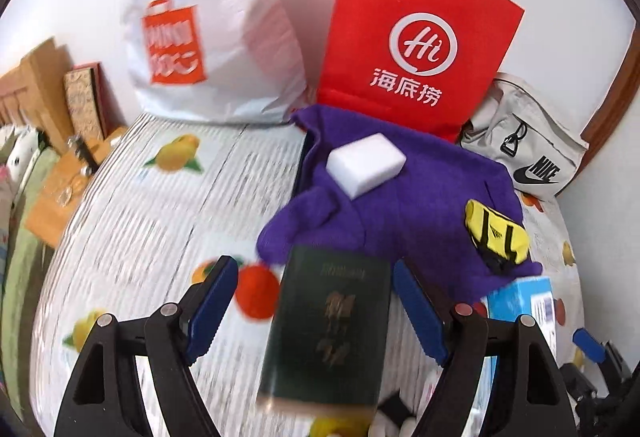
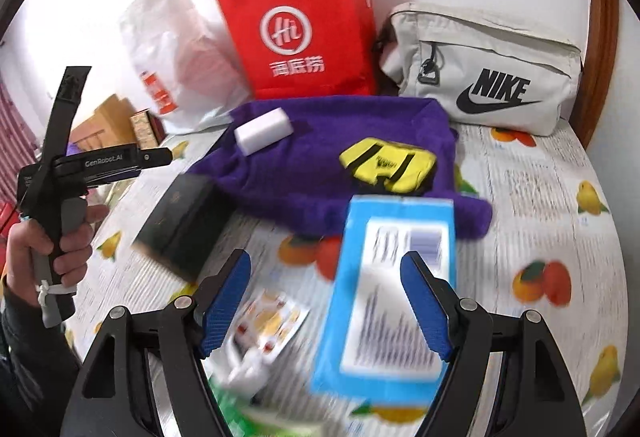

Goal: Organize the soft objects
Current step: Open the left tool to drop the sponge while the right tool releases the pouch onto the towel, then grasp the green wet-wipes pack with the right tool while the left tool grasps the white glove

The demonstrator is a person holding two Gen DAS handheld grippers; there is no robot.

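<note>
1. Fingers of the left gripper [image 1: 312,311] are spread wide, gripping nothing; a dark green book [image 1: 328,325] lies between them on the table [image 1: 140,205], not touched.
2. Right gripper [image 2: 324,301] is likewise released; a blue box [image 2: 392,297] lies between its pads, contact not evident.
3. Soft things: a purple cloth [image 2: 320,173] is spread mid-table, with a white sponge [image 2: 263,131] on its far left part and a yellow pouch [image 2: 388,165] on its right. A red bag [image 2: 300,25], a white plastic bag [image 1: 208,33] and a grey Nike bag [image 2: 488,77] stand behind.
4. Judgement: sorting has barely started; book and box are hard and block the approach to the cloth.
5. To do it well: close squarely on the book's long edges, set it aside left, then take the sponge by its short sides with light pressure.
6. Risk: both views are blurred, so slow down before closing.
</note>
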